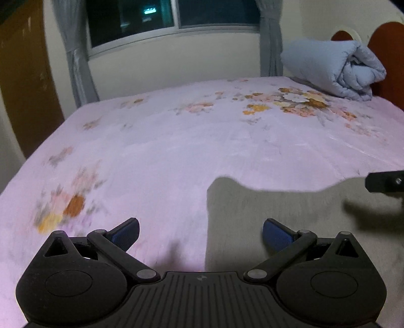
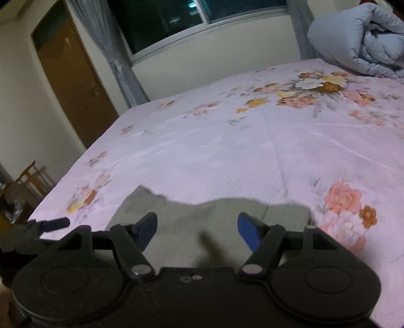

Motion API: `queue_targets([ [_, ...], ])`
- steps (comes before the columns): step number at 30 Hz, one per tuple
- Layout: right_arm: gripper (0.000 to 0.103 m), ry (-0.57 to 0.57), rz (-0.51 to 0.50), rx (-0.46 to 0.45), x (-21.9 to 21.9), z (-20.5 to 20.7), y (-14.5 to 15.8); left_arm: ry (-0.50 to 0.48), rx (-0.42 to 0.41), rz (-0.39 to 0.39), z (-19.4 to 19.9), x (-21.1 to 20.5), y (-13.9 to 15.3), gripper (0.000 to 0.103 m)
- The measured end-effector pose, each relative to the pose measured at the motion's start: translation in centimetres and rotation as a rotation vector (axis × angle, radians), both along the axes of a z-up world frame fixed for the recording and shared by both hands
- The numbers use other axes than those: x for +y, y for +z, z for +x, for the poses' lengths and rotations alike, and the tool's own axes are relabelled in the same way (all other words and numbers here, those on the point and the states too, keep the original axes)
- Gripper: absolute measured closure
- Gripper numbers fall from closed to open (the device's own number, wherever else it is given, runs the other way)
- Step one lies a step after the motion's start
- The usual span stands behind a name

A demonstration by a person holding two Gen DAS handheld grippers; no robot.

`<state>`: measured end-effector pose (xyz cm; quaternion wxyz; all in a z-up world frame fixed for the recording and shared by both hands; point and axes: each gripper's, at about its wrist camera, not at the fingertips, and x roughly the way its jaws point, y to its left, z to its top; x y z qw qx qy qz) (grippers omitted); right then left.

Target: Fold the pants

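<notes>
Grey-green pants (image 1: 290, 217) lie flat on the near part of the bed, their far edge wavy; they also show in the right wrist view (image 2: 207, 222). My left gripper (image 1: 201, 234) is open and empty, hovering over the pants' left edge, with its left finger over the sheet. My right gripper (image 2: 197, 230) is open and empty, just above the middle of the pants. The right gripper's tip (image 1: 383, 184) shows at the right edge of the left wrist view. The left gripper's tip (image 2: 50, 224) shows at the left of the right wrist view.
The bed has a pink floral sheet (image 1: 176, 141). A rolled light-blue duvet (image 1: 335, 68) lies at the far right by the wooden headboard (image 1: 386, 50). A window with grey curtains (image 1: 174, 22) is behind the bed. A brown door (image 2: 73, 83) is at the left.
</notes>
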<state>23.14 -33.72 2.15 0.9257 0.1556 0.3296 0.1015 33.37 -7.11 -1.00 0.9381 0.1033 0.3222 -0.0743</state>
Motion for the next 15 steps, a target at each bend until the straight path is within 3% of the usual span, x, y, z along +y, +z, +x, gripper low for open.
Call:
queue_targets([
  [3,0.040,0.003,0.000,0.026,-0.4,0.8,-0.5,-0.020,0.029,0.038,1.8,-1.4,-1.0,0.000],
  [6,0.042,0.016,-0.010,0.052,-0.8,1.4,-1.4,-0.009,0.033,0.021,3.1,-1.6,-1.8,0.000],
  [9,0.055,-0.011,-0.080,0.136,-1.6,2.6,-3.0,0.001,0.109,0.017,5.4,-1.6,-3.5,0.000],
  [10,0.055,-0.039,-0.080,0.151,-2.1,2.8,-3.3,0.002,0.150,0.007,6.0,-1.5,-4.3,0.000],
  [13,0.055,-0.105,-0.060,0.175,-4.0,2.5,-3.9,0.011,0.191,-0.055,6.6,-0.7,-4.8,0.000],
  [15,0.055,-0.097,0.009,0.140,-4.9,1.6,-3.1,0.006,0.153,-0.051,5.6,-0.1,-3.9,0.000],
])
